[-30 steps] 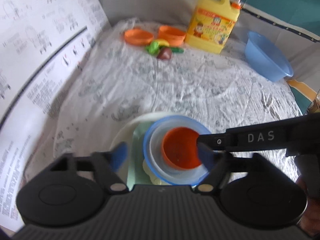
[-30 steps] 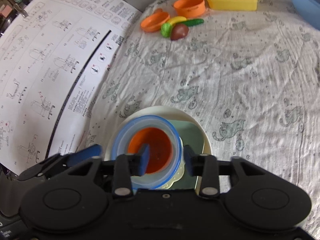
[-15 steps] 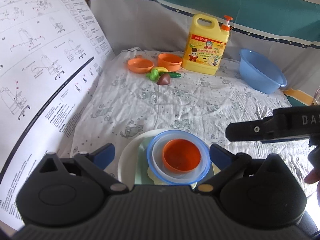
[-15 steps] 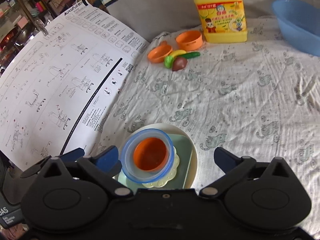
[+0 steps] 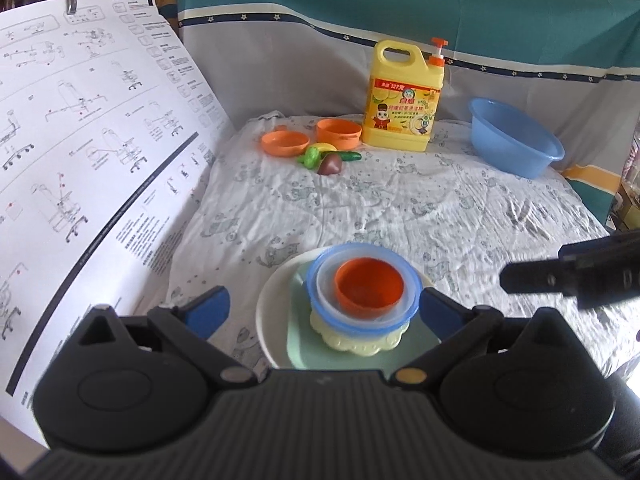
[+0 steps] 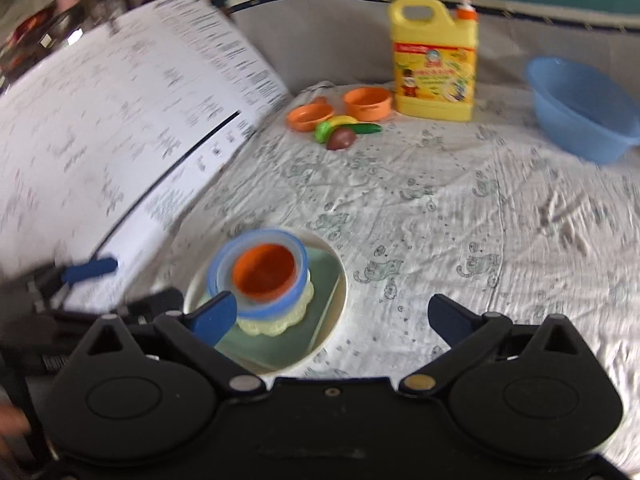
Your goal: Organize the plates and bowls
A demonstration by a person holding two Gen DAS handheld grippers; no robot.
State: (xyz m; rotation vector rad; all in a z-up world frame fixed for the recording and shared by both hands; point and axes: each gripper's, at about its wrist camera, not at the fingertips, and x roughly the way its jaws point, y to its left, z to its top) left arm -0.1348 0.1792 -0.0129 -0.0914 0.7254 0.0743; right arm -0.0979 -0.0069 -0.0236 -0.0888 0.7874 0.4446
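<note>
1. Orange bowl (image 5: 369, 288) sits upright, nested in the clear blue-rimmed bowl (image 5: 404, 307), level between the left gripper's fingers (image 5: 208, 311).
2. Both rest on a pale yellow scalloped plate (image 5: 362, 342), green square plate (image 5: 308, 350) and white round plate (image 5: 269, 320).

place: home room | cues: cat-print cloth (image 5: 400, 208), dish-soap jug (image 5: 404, 98), blue basin (image 5: 516, 140), toy food (image 5: 330, 158)

Soft daylight, fisheye warp, right view blurred
</note>
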